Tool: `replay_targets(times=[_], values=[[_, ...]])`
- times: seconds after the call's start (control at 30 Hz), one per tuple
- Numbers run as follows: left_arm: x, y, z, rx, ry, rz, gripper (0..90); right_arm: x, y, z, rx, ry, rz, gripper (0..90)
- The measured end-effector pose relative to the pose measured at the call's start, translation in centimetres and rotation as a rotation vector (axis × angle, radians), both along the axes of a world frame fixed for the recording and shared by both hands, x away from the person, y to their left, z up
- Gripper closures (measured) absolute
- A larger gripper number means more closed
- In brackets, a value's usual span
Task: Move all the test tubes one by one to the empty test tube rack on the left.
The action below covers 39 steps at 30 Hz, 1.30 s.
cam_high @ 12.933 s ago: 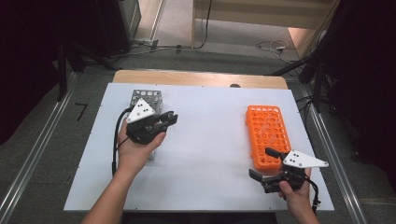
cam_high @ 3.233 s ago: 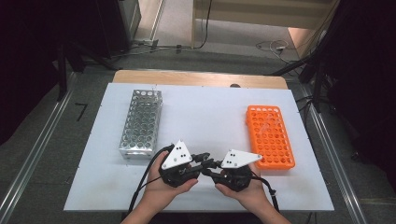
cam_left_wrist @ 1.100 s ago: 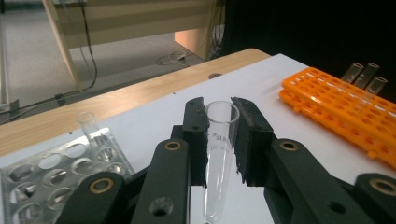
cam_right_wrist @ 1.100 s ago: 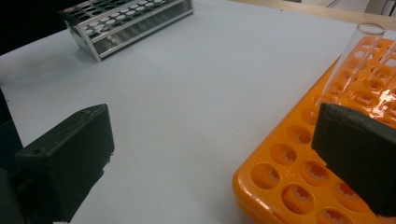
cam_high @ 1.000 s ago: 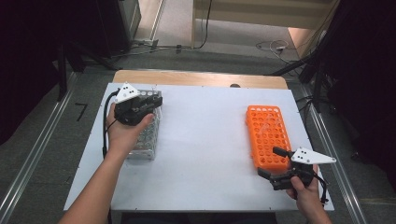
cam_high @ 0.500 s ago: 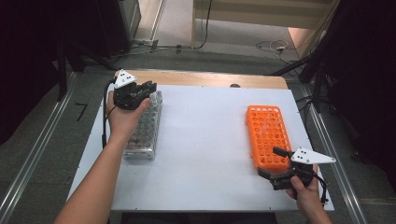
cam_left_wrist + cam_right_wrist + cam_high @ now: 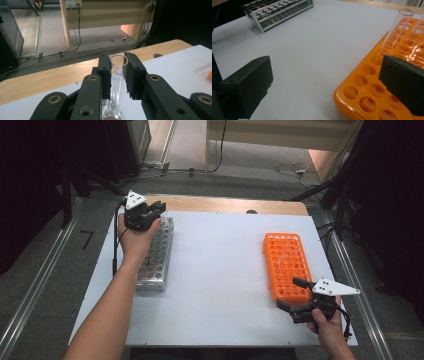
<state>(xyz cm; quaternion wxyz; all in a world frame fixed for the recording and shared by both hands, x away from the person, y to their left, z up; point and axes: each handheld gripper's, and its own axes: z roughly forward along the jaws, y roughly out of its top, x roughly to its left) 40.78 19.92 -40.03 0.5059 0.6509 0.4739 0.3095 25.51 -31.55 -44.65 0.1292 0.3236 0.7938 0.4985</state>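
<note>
Glass tube (image 7: 117, 77) upright, mouth up, clamped in left claw (image 7: 117, 75); right claw (image 7: 324, 82) wide, empty.

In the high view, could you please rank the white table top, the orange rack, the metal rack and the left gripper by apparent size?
1. White table top, by far the largest.
2. Orange rack and metal rack: they look alike, and a hand hides part of the metal one, so no ranking.
3. Left gripper, smallest.

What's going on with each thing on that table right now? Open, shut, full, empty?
Left gripper: fingers shut on a glass tube.
Glass tube: clear, upright, held over the metal rack.
Metal rack: visible holes empty.
Right gripper: fingers open, holding nothing.
Orange rack: mostly empty, one clear tube standing in it.
</note>
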Motion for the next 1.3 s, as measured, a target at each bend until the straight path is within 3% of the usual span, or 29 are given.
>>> replay_targets(times=[0.33,0.53,0.9,1.3], values=[[1.0,-0.6,-1.3,0.043,0.068,0.015,75.0,0.0,0.0,0.1,0.000,-0.003,0.000,0.0],[1.1,-1.0,-1.6,0.072,0.088,0.013,75.0,0.0,0.0,0.1,0.000,-0.005,0.000,0.0],[1.4,-1.2,-2.5,0.083,0.159,0.032,74.9,-0.1,0.1,0.1,-0.004,-0.005,0.000,0.0],[1.5,-1.5,-3.0,0.124,0.215,0.031,74.9,0.0,0.1,0.1,-0.004,-0.005,-0.002,0.0]])
